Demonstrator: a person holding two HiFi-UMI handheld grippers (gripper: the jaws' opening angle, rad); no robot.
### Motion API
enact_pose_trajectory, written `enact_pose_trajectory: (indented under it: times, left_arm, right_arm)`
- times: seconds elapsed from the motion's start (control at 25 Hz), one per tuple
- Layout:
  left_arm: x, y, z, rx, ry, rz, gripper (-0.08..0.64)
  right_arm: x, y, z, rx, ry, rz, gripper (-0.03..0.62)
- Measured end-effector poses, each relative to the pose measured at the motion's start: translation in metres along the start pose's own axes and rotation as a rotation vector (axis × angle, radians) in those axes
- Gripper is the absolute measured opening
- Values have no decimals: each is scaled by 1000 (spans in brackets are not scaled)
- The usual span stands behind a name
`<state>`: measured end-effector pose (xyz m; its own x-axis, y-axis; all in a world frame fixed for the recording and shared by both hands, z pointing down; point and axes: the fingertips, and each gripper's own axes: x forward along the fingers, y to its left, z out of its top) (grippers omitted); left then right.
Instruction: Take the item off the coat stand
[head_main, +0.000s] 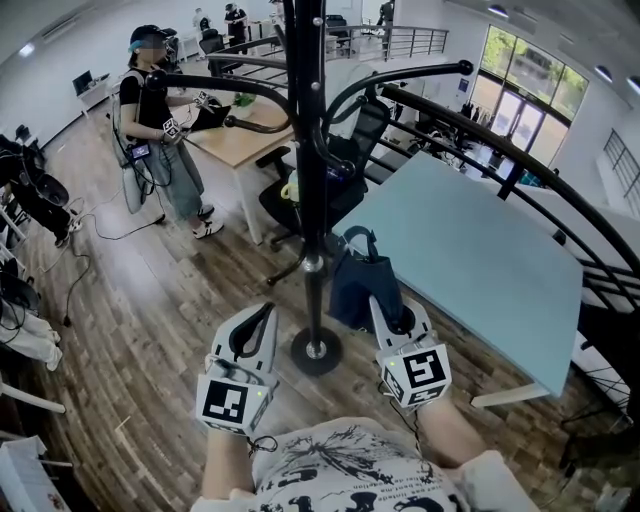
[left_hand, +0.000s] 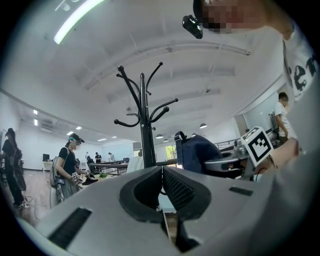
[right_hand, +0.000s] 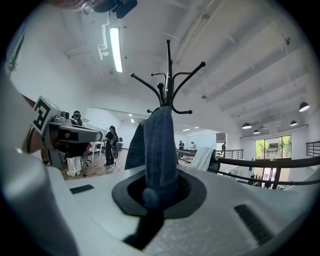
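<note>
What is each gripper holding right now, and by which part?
Right gripper is shut on the dark blue bag, pinching a fold of its cloth low down; left gripper is shut, empty.

I wear a white T-shirt (head_main: 345, 472) with black scribbled print, and my left hand-held gripper (head_main: 263, 310) and right hand-held gripper (head_main: 381, 302) are pale grey with black pads, each topped by a cube (head_main: 228, 402) of black-and-white square markers.
</note>
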<state>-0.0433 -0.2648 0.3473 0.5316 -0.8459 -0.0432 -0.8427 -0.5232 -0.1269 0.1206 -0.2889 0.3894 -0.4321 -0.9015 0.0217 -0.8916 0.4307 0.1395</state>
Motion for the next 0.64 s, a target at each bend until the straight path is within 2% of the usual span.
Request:
enact_pose_trajectory:
  times: [0.64]
  left_arm:
    - [1, -1, -2, 13, 23, 6, 5]
  right_arm:
    - [4, 0, 16, 16, -25, 20, 11]
